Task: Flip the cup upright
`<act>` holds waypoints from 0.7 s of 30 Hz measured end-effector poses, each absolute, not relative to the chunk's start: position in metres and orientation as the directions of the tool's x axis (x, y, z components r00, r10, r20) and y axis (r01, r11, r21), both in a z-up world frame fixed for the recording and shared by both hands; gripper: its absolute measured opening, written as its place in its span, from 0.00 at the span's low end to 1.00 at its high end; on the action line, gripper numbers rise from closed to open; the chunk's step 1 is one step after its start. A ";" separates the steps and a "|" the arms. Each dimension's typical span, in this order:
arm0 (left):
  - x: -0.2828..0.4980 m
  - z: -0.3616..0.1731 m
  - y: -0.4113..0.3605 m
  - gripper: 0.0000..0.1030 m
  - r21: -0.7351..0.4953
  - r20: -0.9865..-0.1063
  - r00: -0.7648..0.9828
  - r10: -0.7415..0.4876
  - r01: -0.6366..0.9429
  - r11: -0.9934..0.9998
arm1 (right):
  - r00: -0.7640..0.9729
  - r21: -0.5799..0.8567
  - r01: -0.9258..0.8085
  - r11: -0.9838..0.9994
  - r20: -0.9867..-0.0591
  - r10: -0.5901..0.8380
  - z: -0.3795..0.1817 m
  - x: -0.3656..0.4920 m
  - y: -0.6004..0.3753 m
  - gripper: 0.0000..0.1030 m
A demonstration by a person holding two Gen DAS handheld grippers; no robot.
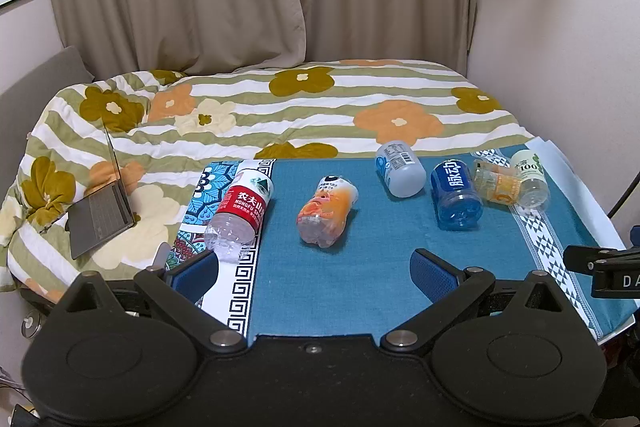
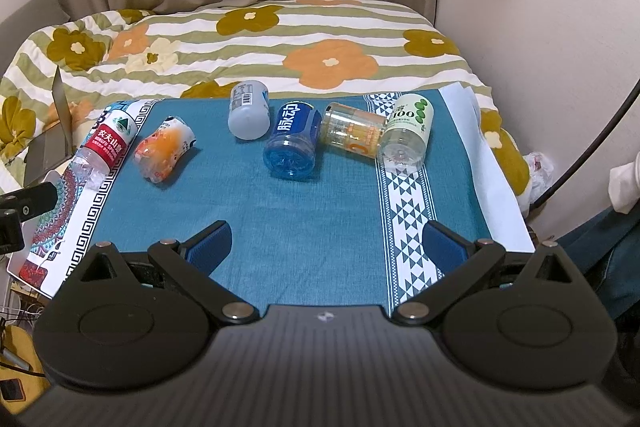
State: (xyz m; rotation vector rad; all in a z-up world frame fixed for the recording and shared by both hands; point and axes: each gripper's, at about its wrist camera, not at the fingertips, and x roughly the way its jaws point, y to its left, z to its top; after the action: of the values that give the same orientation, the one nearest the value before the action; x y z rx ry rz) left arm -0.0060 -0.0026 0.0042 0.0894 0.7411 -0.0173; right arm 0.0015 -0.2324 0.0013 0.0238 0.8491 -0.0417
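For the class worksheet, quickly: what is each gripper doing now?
Left gripper: open, holding nothing.
Right gripper: open, holding nothing.

Soft, even indoor light is filling both views; shadows are lying faint. Fisheye is bending edges, corners are vignetting dark. Focus sharp.
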 end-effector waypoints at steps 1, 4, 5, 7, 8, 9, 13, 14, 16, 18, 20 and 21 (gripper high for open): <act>-0.006 0.004 -0.003 1.00 0.075 -0.675 0.737 0.016 0.047 0.996 | 0.660 0.005 0.047 0.999 -0.751 -0.027 0.001 0.001 -0.232 1.00; -0.006 0.004 -0.003 1.00 0.074 -0.676 0.736 0.016 0.046 0.996 | 0.659 0.004 0.046 0.999 -0.751 -0.027 0.001 0.001 -0.232 1.00; -0.007 0.004 -0.004 1.00 0.073 -0.676 0.736 0.017 0.045 0.996 | 0.659 0.004 0.045 0.999 -0.752 -0.027 0.001 0.001 -0.232 1.00; -0.008 0.005 -0.005 1.00 0.071 -0.676 0.737 0.016 0.043 0.997 | 0.659 0.005 0.045 0.999 -0.751 -0.026 0.001 0.001 -0.232 1.00; -0.008 0.005 -0.005 1.00 0.071 -0.676 0.737 0.016 0.043 0.997 | 0.660 0.005 0.045 0.999 -0.751 -0.026 0.001 0.001 -0.232 1.00; -0.008 0.005 -0.005 1.00 0.072 -0.676 0.737 0.017 0.043 0.997 | 0.659 0.005 0.045 0.999 -0.751 -0.026 0.001 0.001 -0.232 1.00; -0.008 0.005 -0.005 1.00 0.071 -0.677 0.736 0.016 0.043 0.997 | 0.659 0.006 0.045 0.999 -0.751 -0.025 0.000 0.001 -0.232 1.00; -0.008 0.005 -0.004 1.00 0.070 -0.677 0.736 0.016 0.043 0.997 | 0.659 0.006 0.046 0.999 -0.752 -0.026 0.001 0.001 -0.232 1.00; -0.009 0.005 -0.004 1.00 0.070 -0.677 0.736 0.016 0.043 0.997 | 0.659 0.005 0.045 0.999 -0.751 -0.026 0.001 0.001 -0.232 1.00; -0.009 0.005 -0.004 1.00 0.070 -0.677 0.736 0.016 0.043 0.997 | 0.659 0.005 0.046 0.999 -0.751 -0.026 0.001 0.001 -0.232 1.00; -0.009 0.005 -0.004 1.00 0.070 -0.677 0.736 0.016 0.043 0.997 | 0.659 0.006 0.046 0.999 -0.752 -0.026 0.001 0.001 -0.232 1.00; -0.010 0.005 -0.004 1.00 0.070 -0.676 0.736 0.015 0.044 0.997 | 0.659 0.006 0.046 0.999 -0.752 -0.026 0.001 0.002 -0.232 1.00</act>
State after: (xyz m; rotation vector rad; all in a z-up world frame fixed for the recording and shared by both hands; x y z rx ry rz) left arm -0.0097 -0.0045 0.0053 0.0835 0.7432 -0.0161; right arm 0.0015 -0.2325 0.0011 0.0253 0.8502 -0.0407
